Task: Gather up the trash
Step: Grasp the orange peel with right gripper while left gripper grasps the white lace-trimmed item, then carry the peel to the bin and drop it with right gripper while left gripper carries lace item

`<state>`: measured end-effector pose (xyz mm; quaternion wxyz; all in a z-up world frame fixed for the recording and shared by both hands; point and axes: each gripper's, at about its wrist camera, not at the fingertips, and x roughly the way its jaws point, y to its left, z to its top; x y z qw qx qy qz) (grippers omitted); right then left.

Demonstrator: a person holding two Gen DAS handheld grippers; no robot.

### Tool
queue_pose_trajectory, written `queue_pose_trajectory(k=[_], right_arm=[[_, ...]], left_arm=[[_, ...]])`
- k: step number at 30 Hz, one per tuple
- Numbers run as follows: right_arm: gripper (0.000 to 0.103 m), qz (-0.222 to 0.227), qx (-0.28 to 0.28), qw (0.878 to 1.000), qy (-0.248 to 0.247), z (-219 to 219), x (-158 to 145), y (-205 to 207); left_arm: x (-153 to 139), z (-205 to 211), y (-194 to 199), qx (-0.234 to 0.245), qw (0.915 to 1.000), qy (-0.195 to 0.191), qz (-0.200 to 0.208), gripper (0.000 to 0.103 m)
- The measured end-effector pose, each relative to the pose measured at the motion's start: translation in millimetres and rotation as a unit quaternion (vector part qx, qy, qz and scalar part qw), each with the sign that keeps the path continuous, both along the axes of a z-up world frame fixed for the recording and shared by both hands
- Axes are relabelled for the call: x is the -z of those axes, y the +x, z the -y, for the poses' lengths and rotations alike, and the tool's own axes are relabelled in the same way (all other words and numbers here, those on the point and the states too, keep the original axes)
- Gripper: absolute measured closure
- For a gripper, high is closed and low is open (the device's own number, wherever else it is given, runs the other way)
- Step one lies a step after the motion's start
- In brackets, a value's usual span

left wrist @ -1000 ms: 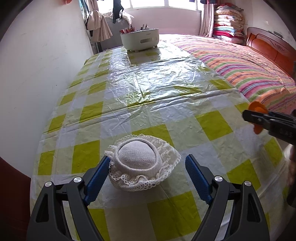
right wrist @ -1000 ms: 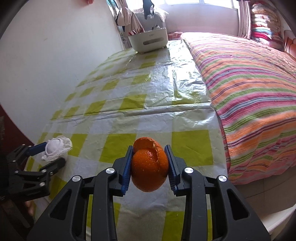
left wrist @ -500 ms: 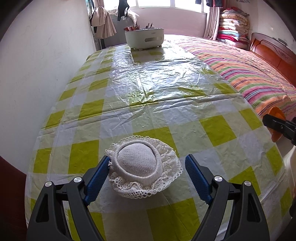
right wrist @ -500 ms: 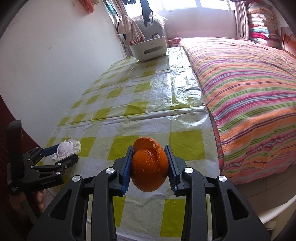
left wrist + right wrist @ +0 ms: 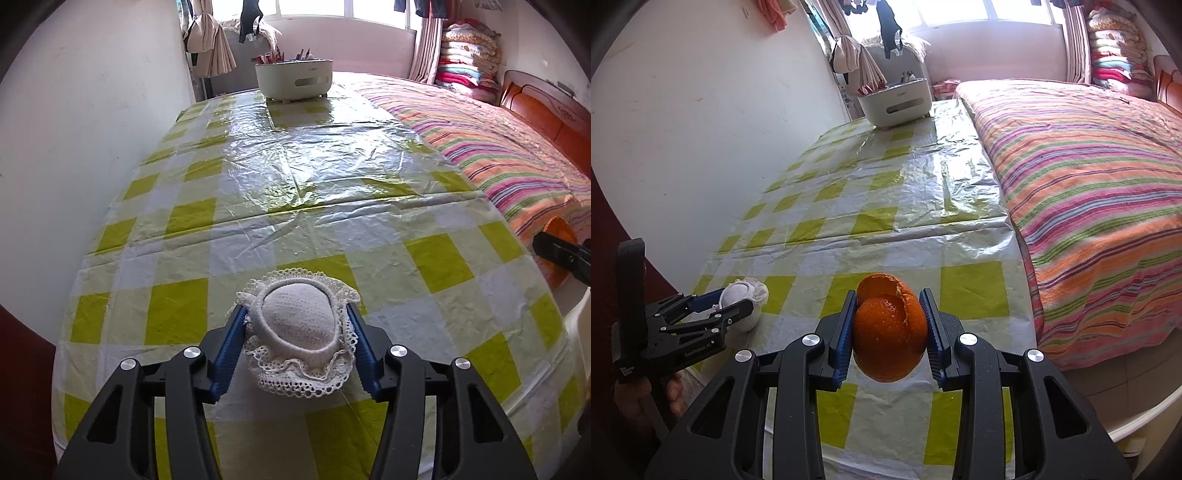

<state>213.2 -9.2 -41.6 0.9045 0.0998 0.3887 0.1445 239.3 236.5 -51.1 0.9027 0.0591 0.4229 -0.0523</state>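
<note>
A white lace-edged foam fruit net (image 5: 299, 325) lies near the front edge of the yellow-checked table (image 5: 295, 184). My left gripper (image 5: 295, 309) is closing on it, and its blue pads press the net's sides, which bulge inward. From the right wrist view the same left gripper (image 5: 733, 299) and fruit net (image 5: 744, 291) show at lower left. My right gripper (image 5: 888, 294) is shut on an orange peel shell (image 5: 888, 332), held above the table's front right part. That orange peel (image 5: 557, 232) also peeks in at the right edge of the left wrist view.
A white bin (image 5: 294, 79) with bits sticking out stands at the table's far end. A striped bed (image 5: 1089, 184) runs along the table's right side, a white wall (image 5: 74, 129) along the left. A hand (image 5: 635, 398) holds the left gripper.
The left jaws have come together from wide apart onto the fruit net, squeezing it narrower. The right gripper with the peel has barely shifted.
</note>
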Motion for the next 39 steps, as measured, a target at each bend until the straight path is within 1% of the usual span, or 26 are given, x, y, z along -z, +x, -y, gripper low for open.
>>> queue_pose_trajectory(k=[3, 6, 11, 15, 21, 31, 39], right_arm=[[0.070, 0.002, 0.001, 1.000, 0.001, 2, -1, -1], [0.070, 0.006, 0.003, 1.000, 0.004, 4, -4, -3], [0.070, 0.012, 0.005, 1.000, 0.002, 6, -7, -7], [0.070, 0.015, 0.007, 1.000, 0.003, 9, -8, -11], [0.070, 0.017, 0.007, 1.000, 0.002, 15, -10, -21], [0.070, 0.029, 0.022, 0.999, 0.003, 38, -19, -47], [0.070, 0.040, 0.029, 0.999, 0.001, 46, -24, -64]], left_arm=[[-1, 3, -2, 0.006, 0.9999, 0.007, 0.004, 0.053], [-3, 4, -4, 0.011, 0.9999, -0.005, 0.006, 0.054], [-10, 9, -9, 0.018, 0.9996, -0.015, 0.017, 0.055], [-11, 12, -11, 0.025, 0.9993, -0.025, 0.014, 0.055], [-10, 25, -17, 0.041, 0.9988, -0.023, 0.012, 0.054], [-6, 61, -35, 0.084, 0.9963, -0.011, 0.013, 0.054], [-5, 78, -47, 0.104, 0.9945, -0.013, 0.007, 0.054]])
